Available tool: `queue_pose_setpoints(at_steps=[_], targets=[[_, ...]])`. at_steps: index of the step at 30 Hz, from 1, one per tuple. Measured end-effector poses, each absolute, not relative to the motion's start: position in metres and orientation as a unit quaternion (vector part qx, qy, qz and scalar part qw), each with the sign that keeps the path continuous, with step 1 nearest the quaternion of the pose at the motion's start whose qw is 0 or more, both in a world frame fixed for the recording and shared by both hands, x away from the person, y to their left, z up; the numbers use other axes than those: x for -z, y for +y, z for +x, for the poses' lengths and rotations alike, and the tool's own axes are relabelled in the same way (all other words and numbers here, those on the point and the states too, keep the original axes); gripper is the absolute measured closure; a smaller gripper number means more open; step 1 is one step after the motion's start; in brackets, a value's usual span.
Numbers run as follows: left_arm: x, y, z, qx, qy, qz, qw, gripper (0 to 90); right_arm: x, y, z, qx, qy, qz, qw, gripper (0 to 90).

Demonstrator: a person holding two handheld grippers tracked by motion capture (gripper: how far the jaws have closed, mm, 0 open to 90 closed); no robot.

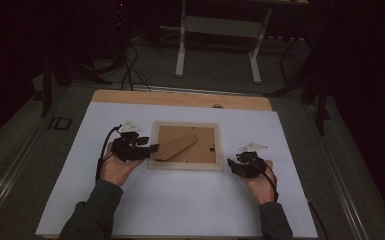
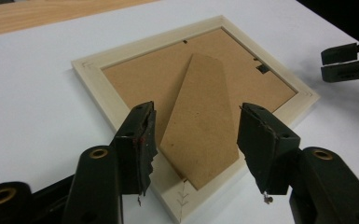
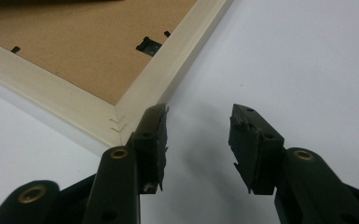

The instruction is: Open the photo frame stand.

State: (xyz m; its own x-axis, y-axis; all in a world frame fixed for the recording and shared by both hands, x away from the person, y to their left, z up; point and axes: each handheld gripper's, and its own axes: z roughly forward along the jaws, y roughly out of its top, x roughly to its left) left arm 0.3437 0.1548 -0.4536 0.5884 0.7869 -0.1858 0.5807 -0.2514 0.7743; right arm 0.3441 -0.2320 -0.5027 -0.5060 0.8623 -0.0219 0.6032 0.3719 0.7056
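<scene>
A pale wooden picture frame (image 1: pixel 186 165) lies face down on the white sheet, brown backing board (image 1: pixel 200 150) up, with its fold-out stand (image 1: pixel 176 146) flat on the board. My left gripper (image 1: pixel 152 148) hovers at the frame's near left corner. In the left gripper view its jaws (image 2: pixel 196 116) stand open over the stand's (image 2: pixel 200 126) wide end, touching nothing. My right gripper (image 1: pixel 231 165) sits just off the frame's near right corner. In the right gripper view it (image 3: pixel 198 116) is open over bare sheet, beside the corner of the frame (image 3: pixel 168 65).
A white sheet (image 1: pixel 180 205) covers the table, and a strip of wooden tabletop (image 1: pixel 180 98) shows at its far edge. Behind it are a white table stand (image 1: pixel 217 45) and floor cables (image 1: pixel 130 70). A small black clip (image 3: pixel 148 45) sits on the backing board.
</scene>
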Motion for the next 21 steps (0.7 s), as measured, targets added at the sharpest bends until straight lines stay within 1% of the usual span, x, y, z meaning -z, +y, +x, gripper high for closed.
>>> queue_pose_setpoints(at_steps=[5, 13, 21], targets=[[0.455, 0.15, 0.351, -0.111, 0.433, 0.785, 0.429, 45.9, 0.503, -0.233, 0.344, -0.328, 0.803, 0.457, 0.196, 55.1], [0.455, 0.146, 0.359, -0.102, 0.422, 0.791, 0.432, 47.2, 0.503, -0.232, 0.344, -0.328, 0.804, 0.456, 0.195, 54.6], [0.457, 0.141, 0.366, -0.091, 0.414, 0.796, 0.432, 45.6, 0.504, -0.23, 0.344, -0.329, 0.804, 0.456, 0.192, 54.0]])
